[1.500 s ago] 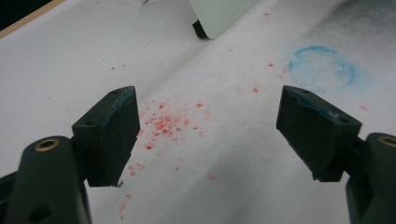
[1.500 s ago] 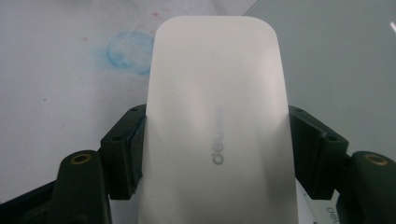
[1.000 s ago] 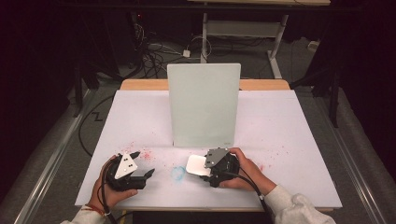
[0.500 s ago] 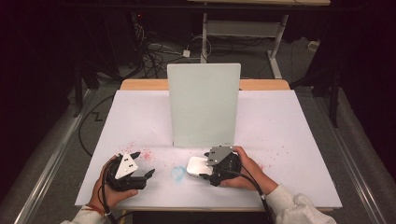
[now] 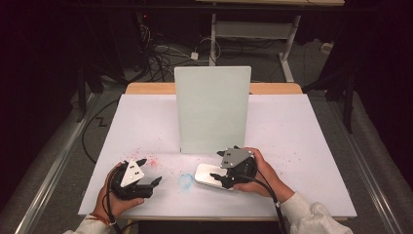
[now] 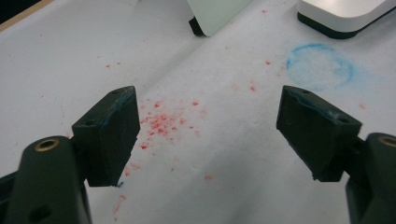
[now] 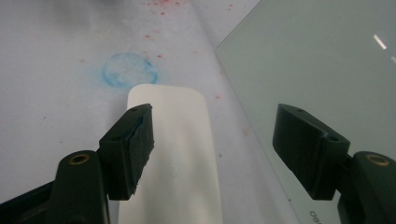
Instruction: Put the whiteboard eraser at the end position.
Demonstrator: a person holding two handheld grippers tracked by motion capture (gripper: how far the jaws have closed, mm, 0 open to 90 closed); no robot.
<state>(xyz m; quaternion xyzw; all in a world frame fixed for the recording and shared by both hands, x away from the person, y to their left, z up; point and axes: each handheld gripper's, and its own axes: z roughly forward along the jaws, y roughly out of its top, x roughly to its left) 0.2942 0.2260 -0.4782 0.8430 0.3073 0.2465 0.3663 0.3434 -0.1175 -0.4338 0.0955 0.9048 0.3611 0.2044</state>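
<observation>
A flat white device with rounded corners (image 5: 207, 174) lies on the white table cover, near the front. My right gripper (image 5: 216, 165) hovers over its right end, open; in the right gripper view the device (image 7: 173, 154) runs up between the spread jaws, nearer the left one, with no contact visible. My left gripper (image 5: 151, 170) rests at the front left, open, nothing between its fingers (image 6: 112, 126). The device's dark-based corner (image 6: 341, 9) lies beyond it.
A tall pale green panel (image 5: 213, 109) stands upright mid-table, just behind the device and close to my right gripper's far jaw. A blue ring stain (image 5: 185, 181) and red specks (image 6: 163, 121) mark the cover. Cables and a desk frame lie beyond the table.
My right gripper has drifted slightly right and toward the panel over the white device. The left gripper has barely moved.
</observation>
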